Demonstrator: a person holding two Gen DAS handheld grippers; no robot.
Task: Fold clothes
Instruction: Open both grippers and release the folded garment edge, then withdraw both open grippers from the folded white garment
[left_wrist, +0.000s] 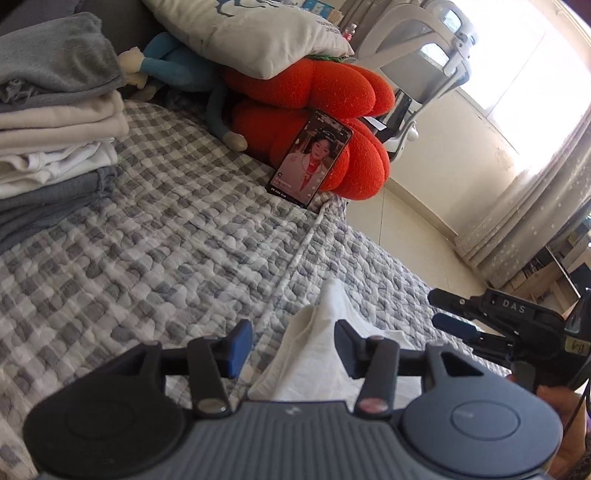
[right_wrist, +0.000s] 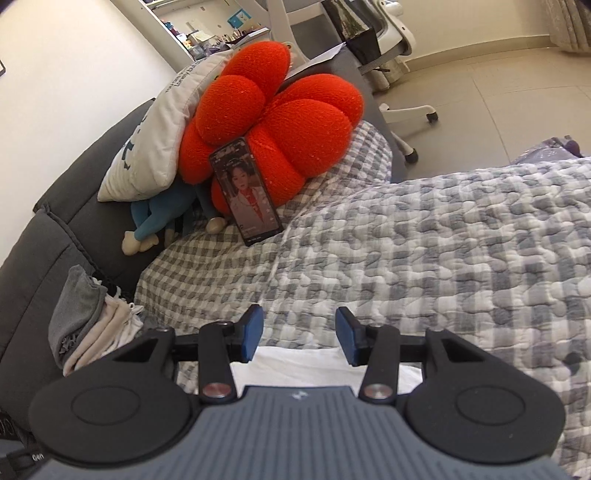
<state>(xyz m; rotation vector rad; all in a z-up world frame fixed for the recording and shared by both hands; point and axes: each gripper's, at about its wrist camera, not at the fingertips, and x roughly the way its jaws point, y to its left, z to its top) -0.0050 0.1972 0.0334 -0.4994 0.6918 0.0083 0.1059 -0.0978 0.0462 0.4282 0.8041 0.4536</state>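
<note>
A white garment lies on the grey checked quilt, and one ridge of it rises to a point just beyond my left gripper. That gripper is open, its blue pads wide apart on either side of the cloth and gripping nothing. In the right wrist view, my right gripper is also open above a flat edge of the white garment. The right gripper shows in the left wrist view at the right, close beside the cloth. A stack of folded clothes sits at the left.
A phone with a lit screen leans on a red pumpkin cushion. A white pillow and a blue plush toy lie behind them. The folded stack rests against the dark sofa back. An office chair stands on the tiled floor beyond the quilt's edge.
</note>
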